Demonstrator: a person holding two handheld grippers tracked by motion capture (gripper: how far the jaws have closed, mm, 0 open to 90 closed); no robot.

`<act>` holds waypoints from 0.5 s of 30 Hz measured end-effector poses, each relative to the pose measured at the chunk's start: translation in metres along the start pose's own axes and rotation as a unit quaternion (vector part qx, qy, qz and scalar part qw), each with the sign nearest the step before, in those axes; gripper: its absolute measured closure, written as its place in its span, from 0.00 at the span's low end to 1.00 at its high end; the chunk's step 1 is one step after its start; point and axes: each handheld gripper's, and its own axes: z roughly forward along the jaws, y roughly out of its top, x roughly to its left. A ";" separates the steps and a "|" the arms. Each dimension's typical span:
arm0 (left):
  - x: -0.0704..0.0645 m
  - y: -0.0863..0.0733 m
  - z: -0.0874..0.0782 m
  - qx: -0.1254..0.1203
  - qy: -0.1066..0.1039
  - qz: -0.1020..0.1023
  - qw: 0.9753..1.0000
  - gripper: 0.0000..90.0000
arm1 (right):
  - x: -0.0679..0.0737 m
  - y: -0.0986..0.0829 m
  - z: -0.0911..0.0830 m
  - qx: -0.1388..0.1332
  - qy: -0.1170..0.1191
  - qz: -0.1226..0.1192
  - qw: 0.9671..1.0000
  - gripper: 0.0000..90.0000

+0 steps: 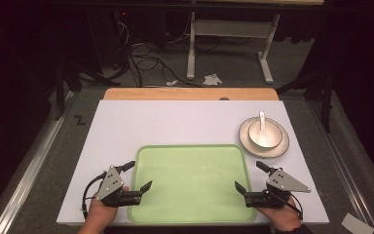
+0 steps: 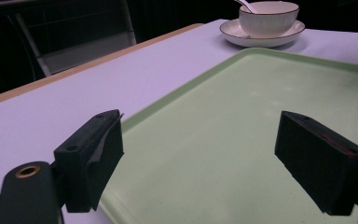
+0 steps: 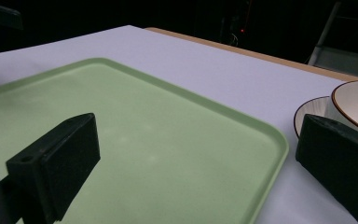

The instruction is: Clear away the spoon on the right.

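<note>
**Both grippers flank the green tray, jaws spread over its side edges**

A pale green tray [image 1: 192,183] lies flat at the near middle of the desk [image 1: 175,122], its long axis running left to right. The left gripper [image 1: 135,176] sits at the tray's near left corner and the right gripper [image 1: 251,176] at its near right corner, each pointing inward and slightly away from the person. The jaws of both are spread wide and hold nothing. In the left gripper view one jaw stands over the white desk just outside the tray's rim and the other over the tray's floor, so the rim runs between them. The right gripper view shows the same: one jaw over the green floor, the other outside the rim, close to the saucer [image 3: 307,116].

A bowl [image 1: 264,133] with a spoon [image 1: 262,120] in it stands on that saucer at the far right, just beyond the tray's far right corner. The right gripper is plainly the nearer one to it.

Judging from this, either a two-handed grip on the tray's short sides or a right-hand reach to the bowl could follow; each edge lies straight ahead of its own jaws.
</note>
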 end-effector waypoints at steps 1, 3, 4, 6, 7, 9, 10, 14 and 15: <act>0.000 0.000 0.000 0.000 0.000 0.001 1.000 0.17 | 0.007 -0.002 -0.004 0.001 0.014 -0.014 1.000 0.01; 0.000 0.000 0.000 0.000 0.000 0.001 1.000 0.17 | 0.014 -0.004 -0.008 0.001 0.025 -0.024 0.999 0.01; 0.000 0.000 0.000 -0.001 0.000 0.000 1.000 0.17 | 0.024 -0.007 -0.014 0.003 0.035 -0.034 0.999 0.01; 0.000 0.000 0.001 0.000 0.001 0.001 1.000 0.17 | 0.030 -0.009 -0.018 0.002 0.044 -0.040 0.998 0.01; 0.000 0.000 0.001 0.000 0.001 0.000 1.000 0.17 | 0.032 -0.009 -0.018 -0.002 0.043 -0.046 0.998 0.01; 0.000 0.000 0.001 0.000 0.001 0.000 1.000 0.17 | 0.032 -0.008 -0.018 -0.002 0.043 -0.045 0.998 0.01; -0.001 0.000 0.001 0.001 0.001 0.001 1.000 0.17 | 0.031 -0.008 -0.016 -0.007 0.045 -0.044 0.998 0.01; -0.001 0.000 0.003 0.003 0.000 0.000 1.000 0.17 | 0.027 -0.010 -0.013 -0.003 0.042 -0.035 0.999 0.01; -0.001 0.000 0.003 0.003 0.000 0.000 1.000 0.17 | 0.027 -0.010 -0.013 -0.003 0.042 -0.035 0.999 0.01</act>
